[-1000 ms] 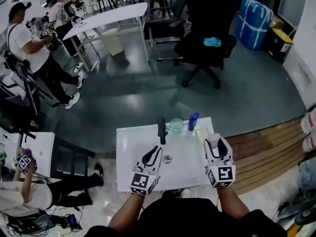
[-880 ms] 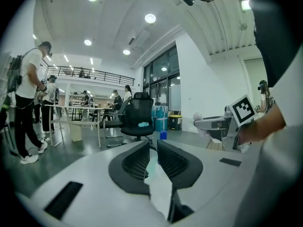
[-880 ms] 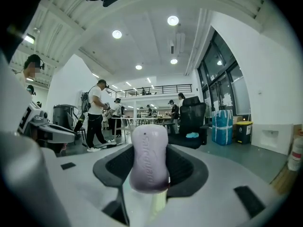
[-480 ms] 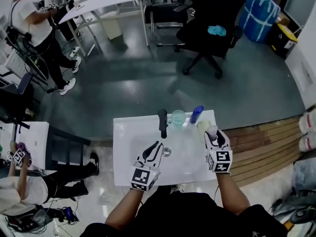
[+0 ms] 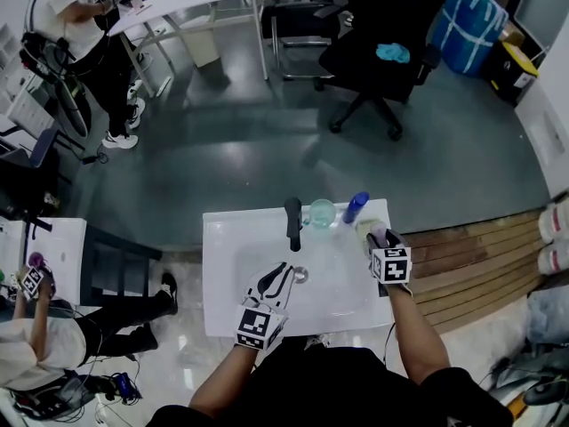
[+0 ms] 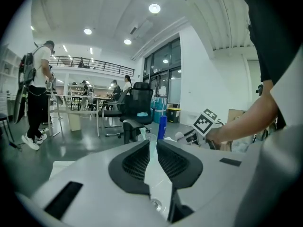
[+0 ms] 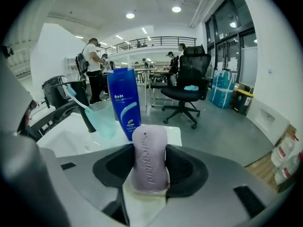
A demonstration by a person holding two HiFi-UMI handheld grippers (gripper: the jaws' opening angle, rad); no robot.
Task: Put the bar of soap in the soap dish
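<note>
In the right gripper view a lavender bar of soap (image 7: 149,161) stands upright between the jaws of my right gripper (image 7: 150,148), which is shut on it. Directly below it lies a pale yellow soap dish (image 7: 143,197); whether the soap touches it cannot be told. In the head view my right gripper (image 5: 379,235) hangs over the dish (image 5: 362,228) at the back right corner of the white sink (image 5: 227,238). My left gripper (image 5: 282,274) hovers over the basin near the drain, shut with nothing in it, its pads (image 6: 137,162) almost touching.
A blue bottle (image 7: 123,103), a green cup holding a toothbrush (image 7: 101,118) and a black faucet (image 5: 292,221) stand along the sink's back edge. A black office chair (image 5: 382,34) and tables stand beyond. People stand at the far left.
My right gripper has carried the soap forward, from the sink's right side to over the dish at the back right corner. The left gripper has hardly moved.
</note>
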